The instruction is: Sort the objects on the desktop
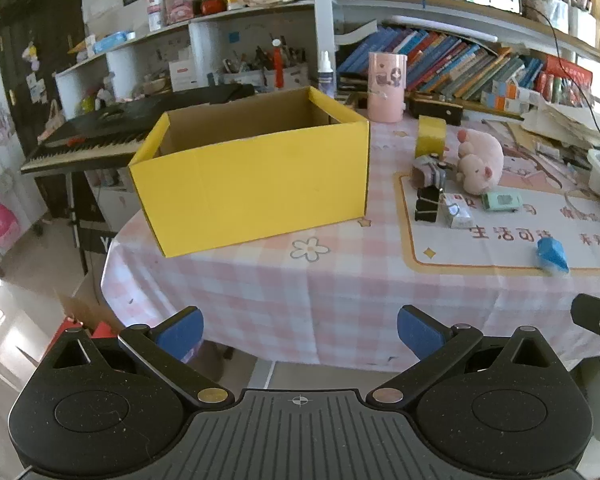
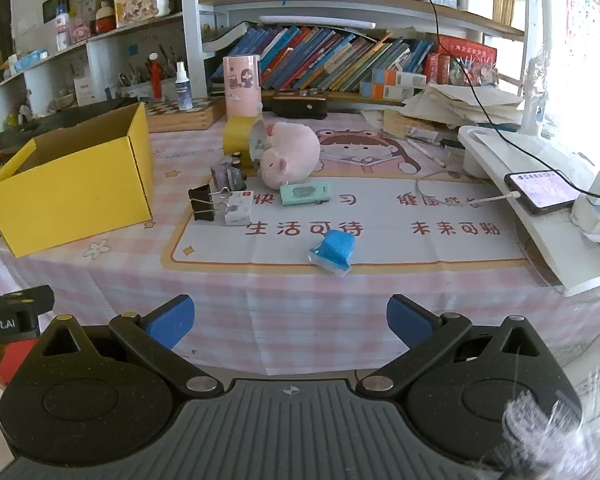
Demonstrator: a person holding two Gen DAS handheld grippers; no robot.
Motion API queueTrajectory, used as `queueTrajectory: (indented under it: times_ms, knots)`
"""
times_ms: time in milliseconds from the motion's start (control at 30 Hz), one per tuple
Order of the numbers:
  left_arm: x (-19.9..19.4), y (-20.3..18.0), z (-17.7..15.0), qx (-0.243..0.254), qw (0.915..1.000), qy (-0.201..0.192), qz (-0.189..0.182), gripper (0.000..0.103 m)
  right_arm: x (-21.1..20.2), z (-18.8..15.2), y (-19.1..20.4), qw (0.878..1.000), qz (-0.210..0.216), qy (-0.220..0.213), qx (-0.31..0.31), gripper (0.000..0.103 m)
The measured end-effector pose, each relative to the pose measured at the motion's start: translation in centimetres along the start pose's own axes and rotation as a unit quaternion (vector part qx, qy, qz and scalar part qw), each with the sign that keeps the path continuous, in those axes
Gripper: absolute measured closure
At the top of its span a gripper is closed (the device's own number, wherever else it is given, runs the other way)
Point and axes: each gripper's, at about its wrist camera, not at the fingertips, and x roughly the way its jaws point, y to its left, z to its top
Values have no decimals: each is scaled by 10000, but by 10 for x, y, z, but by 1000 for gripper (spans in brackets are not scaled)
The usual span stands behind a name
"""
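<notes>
Currently idling: left gripper (image 1: pixel 299 332) and right gripper (image 2: pixel 289 322), both spread, empty. Blue packet (image 2: pixel 333 253) lying right of yellow box (image 2: pixel 76 184). Risk: soft packet slipping from pads.

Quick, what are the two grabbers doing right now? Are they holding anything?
Left gripper: open, fingers wide apart, holding nothing.
Right gripper: open, fingers wide apart, holding nothing.

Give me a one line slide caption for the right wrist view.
Open right gripper faces a pink checked table holding a yellow box, plush pig and blue object.
</notes>
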Motion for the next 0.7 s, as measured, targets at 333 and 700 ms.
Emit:
queueTrajectory:
  times_ms: [333, 700]
  knots:
    - [-3, -2, -1, 114, 9999, -88, -3, 0, 3, -1, 2, 10000, 84, -17, 18, 0]
    - [5, 14, 12, -324, 9992, 41, -240, 0, 6, 4, 10, 9996, 140, -41, -257, 0]
